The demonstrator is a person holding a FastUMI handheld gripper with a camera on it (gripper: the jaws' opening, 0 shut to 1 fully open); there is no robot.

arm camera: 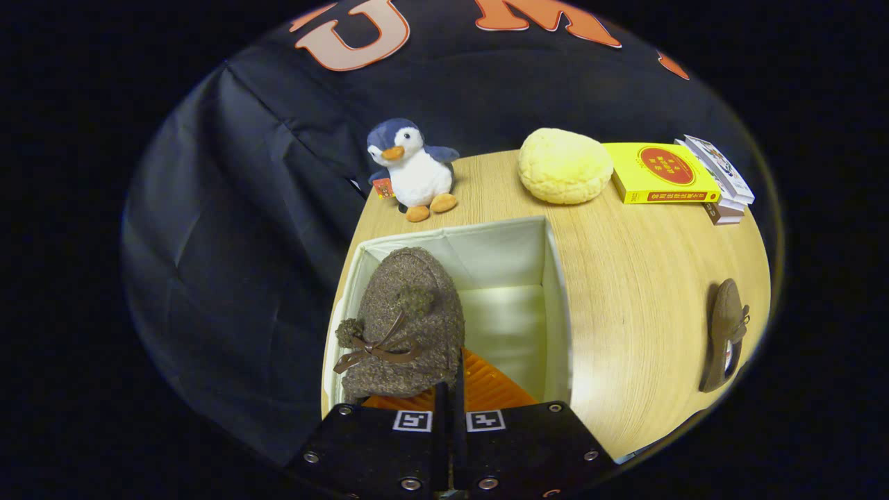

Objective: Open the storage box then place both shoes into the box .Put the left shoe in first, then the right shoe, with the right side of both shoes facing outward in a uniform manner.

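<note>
Gripping the brown shoe [403,326] by its heel edge, the orange fingers [486,389] of the gripper [450,396] stand nearly together, holding it toe-forward over the left half of the open white box [555,305]. The other shoe [726,337] lies on the table [639,312] at 3 o'clock from the box, well apart, while a penguin [414,170] sits at 11 o'clock, a yellow cushion [564,165] at 12 and books [677,173] at 1.
</note>
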